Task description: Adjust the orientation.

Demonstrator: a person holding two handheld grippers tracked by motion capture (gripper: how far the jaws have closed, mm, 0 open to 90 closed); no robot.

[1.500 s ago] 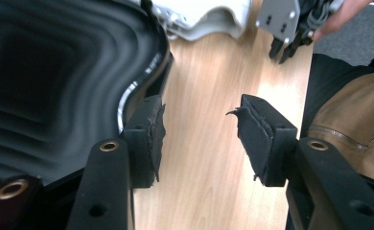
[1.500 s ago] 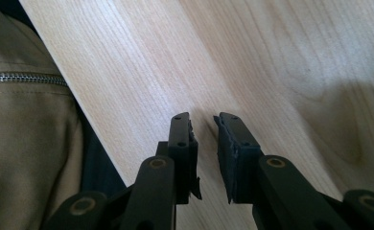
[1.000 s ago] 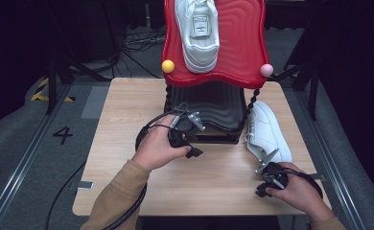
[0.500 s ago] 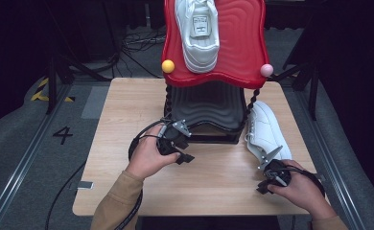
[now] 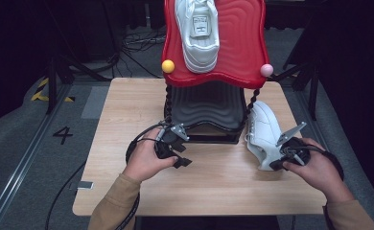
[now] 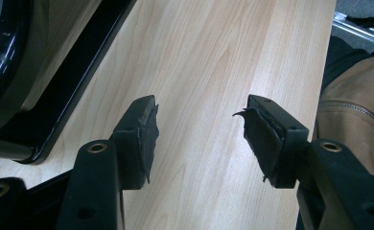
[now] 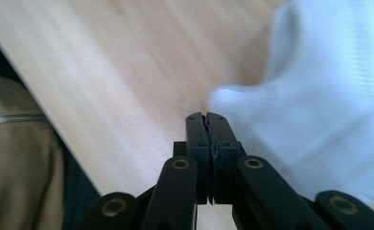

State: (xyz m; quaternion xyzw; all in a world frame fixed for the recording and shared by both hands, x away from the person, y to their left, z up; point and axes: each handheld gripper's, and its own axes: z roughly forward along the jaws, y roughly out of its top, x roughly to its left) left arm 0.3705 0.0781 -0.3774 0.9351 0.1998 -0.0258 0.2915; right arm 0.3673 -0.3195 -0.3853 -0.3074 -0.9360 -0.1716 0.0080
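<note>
Nearing table [image 5: 214, 187] edge, shoe [image 5: 262, 135] beside

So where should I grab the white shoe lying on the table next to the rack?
Probably the heel collar of the white shoe, coming from the person's side: the heel end points that way, and its open rim gives a thin edge to pinch.

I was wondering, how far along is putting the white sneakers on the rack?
Done: one white sneaker lies on the red wavy top shelf. In hand: the right claw, jaws shut and pinching nothing, sits beside the second white sneaker on the wooden table. Left: gripping and shelving that shoe; the left claw hangs open.
</note>
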